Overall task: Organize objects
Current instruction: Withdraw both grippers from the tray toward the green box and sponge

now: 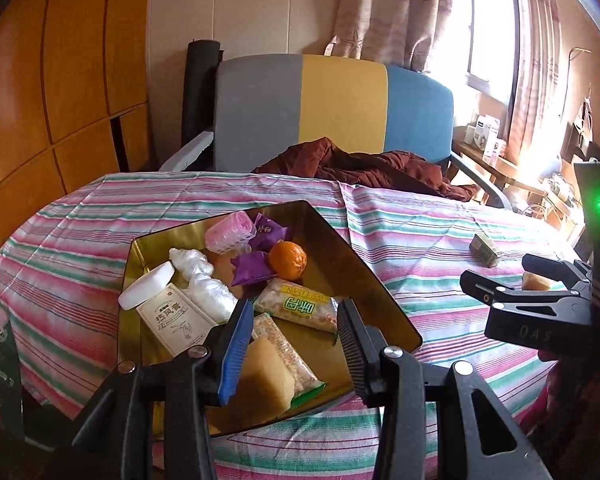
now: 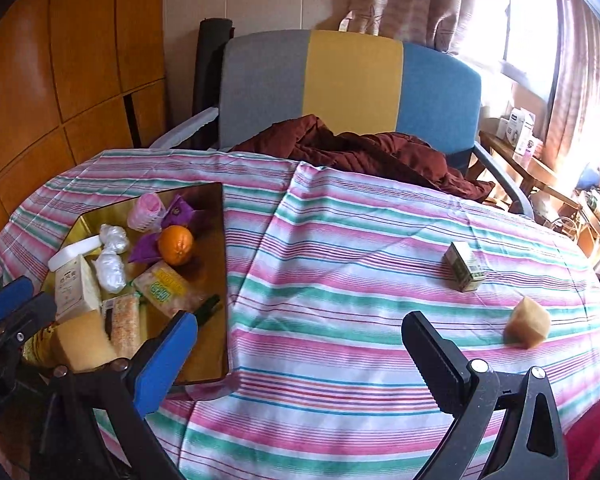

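Left fingers [image 1: 236,344] parted over yellow sponge [image 1: 266,376] — gold tray [image 1: 364,272], w/ snacks

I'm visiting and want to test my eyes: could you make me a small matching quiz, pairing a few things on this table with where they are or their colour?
Things:
1. orange
2. small green box
3. tray
4. sponge

Descriptions:
A. shiny gold, holding snacks
B. on the striped cloth, nearest the right gripper
C. in the tray beside purple packets
D. on the cloth, beyond the sponge

Pairs: 1-C, 2-D, 3-A, 4-B
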Motion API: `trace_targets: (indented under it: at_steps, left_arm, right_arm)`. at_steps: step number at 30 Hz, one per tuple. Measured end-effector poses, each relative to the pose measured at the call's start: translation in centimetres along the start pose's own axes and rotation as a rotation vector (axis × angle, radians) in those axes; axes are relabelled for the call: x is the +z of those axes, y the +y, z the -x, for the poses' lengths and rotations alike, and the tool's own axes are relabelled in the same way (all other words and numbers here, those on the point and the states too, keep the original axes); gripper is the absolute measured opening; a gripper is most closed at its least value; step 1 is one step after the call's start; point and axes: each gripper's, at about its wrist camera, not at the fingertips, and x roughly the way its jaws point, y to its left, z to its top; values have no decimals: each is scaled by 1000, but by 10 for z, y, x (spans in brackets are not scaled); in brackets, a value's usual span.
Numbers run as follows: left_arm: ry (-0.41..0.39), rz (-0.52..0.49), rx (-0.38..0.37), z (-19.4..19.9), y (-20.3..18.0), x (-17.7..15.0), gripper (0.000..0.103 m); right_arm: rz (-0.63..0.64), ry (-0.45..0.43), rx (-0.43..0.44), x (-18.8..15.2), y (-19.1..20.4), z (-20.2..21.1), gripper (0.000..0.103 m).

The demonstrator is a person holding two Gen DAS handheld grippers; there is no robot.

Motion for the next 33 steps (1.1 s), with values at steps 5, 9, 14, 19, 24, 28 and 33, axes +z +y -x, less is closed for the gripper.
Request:
trace_targets:
  at_steps: [5,9,14,19,24,28,33]
  left_arm:
    - [15,-41,-29,-7,-16,3,44]
    - [28,-73,-49,-15,-28,6,44]
    - [34,-105,-68,-22,-42,11,44]
    - [39,-135,-89,-30,-59,18,44]
    - [58,-163,-103,-40,-75,22,44]
    - [79,-179,-106,-50,-86,21,44]
    - [106,-199,-128,-62,-106,21,44]
  right_arm:
    - [-10,23,-38,1,-28,-8,103]
    - [-64,53,-55,3,-60,-15,103]
    - [-118,74,-101,8,-101,-23,103]
    - [-166,100,-159,15,-145,-33,103]
    - [-239,111,-238,18,-200,-46,103]
    - [-340,94,-320,11,-244,-57,103]
    - [-536,128,-349,-5,-285,-63,103]
